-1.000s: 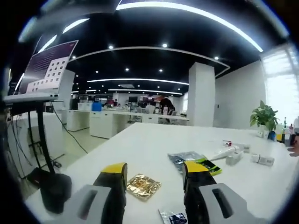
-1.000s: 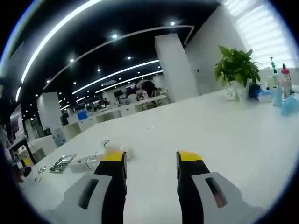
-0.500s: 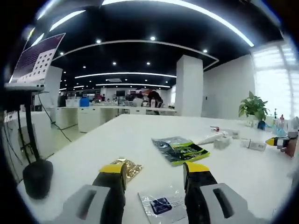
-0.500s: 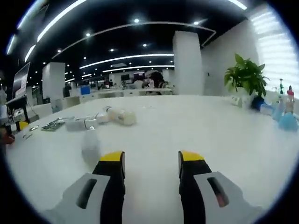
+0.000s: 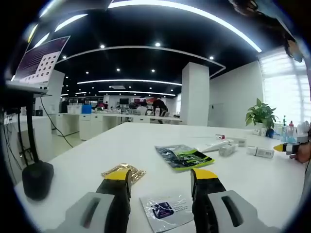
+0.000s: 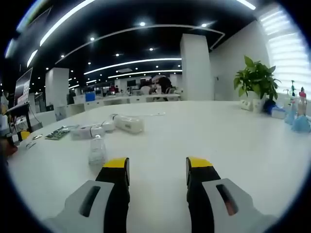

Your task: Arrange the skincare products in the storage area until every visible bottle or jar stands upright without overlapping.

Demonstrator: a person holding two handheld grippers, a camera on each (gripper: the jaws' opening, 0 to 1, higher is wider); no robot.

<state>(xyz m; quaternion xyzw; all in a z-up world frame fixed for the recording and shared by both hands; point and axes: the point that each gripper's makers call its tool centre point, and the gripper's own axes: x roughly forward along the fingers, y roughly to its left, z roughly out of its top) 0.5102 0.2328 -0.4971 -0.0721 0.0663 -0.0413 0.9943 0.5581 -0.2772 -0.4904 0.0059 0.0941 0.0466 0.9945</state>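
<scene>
left tongs (image 5: 161, 178) released | right tongs (image 6: 158, 165) released (holding nothing) | small bottle (image 6: 96, 150) upright

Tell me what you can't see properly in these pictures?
- Left gripper view: small white tubes and boxes far across the white table, labels too small to read.
- Left gripper view: clear sachet, partly hidden by the left tongs.
- Right gripper view: small clear bottle, contents unclear.
</scene>
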